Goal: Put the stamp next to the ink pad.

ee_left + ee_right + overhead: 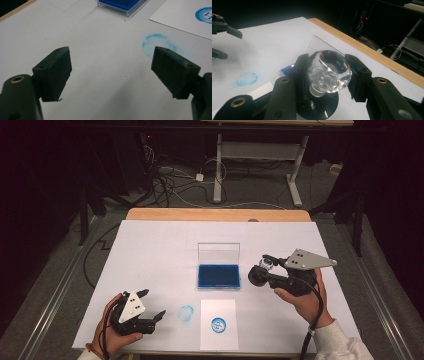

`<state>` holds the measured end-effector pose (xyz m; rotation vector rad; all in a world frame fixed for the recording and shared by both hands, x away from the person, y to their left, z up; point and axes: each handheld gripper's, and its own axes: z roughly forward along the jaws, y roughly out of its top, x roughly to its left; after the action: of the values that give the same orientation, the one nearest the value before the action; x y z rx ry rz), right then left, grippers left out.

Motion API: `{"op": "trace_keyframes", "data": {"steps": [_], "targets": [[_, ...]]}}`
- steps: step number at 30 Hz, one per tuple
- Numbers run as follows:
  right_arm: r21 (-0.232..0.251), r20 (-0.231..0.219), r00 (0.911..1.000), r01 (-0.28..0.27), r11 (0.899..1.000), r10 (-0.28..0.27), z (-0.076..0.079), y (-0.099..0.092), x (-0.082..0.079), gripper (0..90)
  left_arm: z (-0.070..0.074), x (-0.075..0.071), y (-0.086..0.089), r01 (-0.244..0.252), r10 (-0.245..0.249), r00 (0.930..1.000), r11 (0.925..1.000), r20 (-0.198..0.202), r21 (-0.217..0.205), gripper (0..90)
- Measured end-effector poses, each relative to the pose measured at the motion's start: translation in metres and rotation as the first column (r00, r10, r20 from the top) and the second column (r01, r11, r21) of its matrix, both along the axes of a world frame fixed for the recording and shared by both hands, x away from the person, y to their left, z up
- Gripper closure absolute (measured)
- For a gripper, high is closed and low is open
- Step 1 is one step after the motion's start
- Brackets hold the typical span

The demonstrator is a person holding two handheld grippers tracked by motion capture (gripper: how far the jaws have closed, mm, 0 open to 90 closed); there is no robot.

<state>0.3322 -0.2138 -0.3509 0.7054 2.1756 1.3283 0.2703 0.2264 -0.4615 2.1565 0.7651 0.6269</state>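
While the left gripper (150, 308) rests released at the lower left, jaws wide, a smudged blue ring stain (185, 313) sits beside a white paper sheet (218, 338). At centre, an open blue ink pad (218, 275). Right of it, the right gripper (264, 266) clenches a clear glass-knobbed round stamp (329, 71).

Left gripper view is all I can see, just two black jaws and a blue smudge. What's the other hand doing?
Observer: The right tool is shut on a clear glass-handled stamp.
Operator: Where is it?
Observer: Held above the table, just right of the blue ink pad.
Operator: Is the ink pad open?
Observer: Yes, its clear lid stands upright behind the blue pad.
Operator: Is there a good stamp anywhere?
Observer: A whole round blue print sits on the white paper, right of your smudge.
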Motion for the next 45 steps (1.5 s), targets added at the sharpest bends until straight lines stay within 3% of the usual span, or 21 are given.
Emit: {"op": "trace_keyframes", "data": {"steps": [5,10,15,22,26,29,41,45], "targets": [[-0.029,-0.006,1.0,0.005,1.0,-0.005,0.004,0.0,0.006,57.3,-0.001,0.001,0.002,-0.006,0.006,1.0,0.9999,-0.008,-0.008,16.3],[-0.086,-0.025,0.9996,0.009,0.996,-0.012,0.003,0.001,0.016,57.3,0.001,0.001,0.004,-0.007,0.007,1.0,0.9998,-0.003,-0.02,16.3],[-0.128,-0.047,0.9986,0.016,0.992,-0.022,-0.004,0.007,0.026,57.3,0.0,0.001,0.003,-0.001,0.001,1.0,1.0,-0.003,-0.001,16.3],[-0.143,-0.066,0.9973,0.023,0.989,-0.033,-0.014,0.012,0.034,57.2,0.0,0.001,0.003,-0.006,0.006,1.0,1.0,-0.005,-0.003,16.3],[-0.158,-0.07,0.9961,0.041,0.987,-0.053,-0.022,0.013,0.038,57.2,0.0,0.001,0.003,-0.002,0.002,1.0,1.0,-0.005,-0.001,16.3],[-0.194,-0.06,0.9948,0.069,0.979,-0.082,-0.029,0.015,0.042,57.2,0.0,0.001,0.002,0.0,0.0,1.0,1.0,-0.006,0.002,16.3],[-0.19,-0.114,0.9822,0.126,0.974,-0.149,-0.063,0.018,0.065,57.2,-0.001,0.002,0.004,-0.009,0.009,0.9999,1.0,-0.009,-0.005,16.3],[-0.216,-0.093,0.9808,0.148,0.965,-0.171,-0.071,0.021,0.068,57.1,-0.001,0.002,0.004,-0.007,0.007,0.9999,1.0,-0.012,-0.001,16.3]]}}
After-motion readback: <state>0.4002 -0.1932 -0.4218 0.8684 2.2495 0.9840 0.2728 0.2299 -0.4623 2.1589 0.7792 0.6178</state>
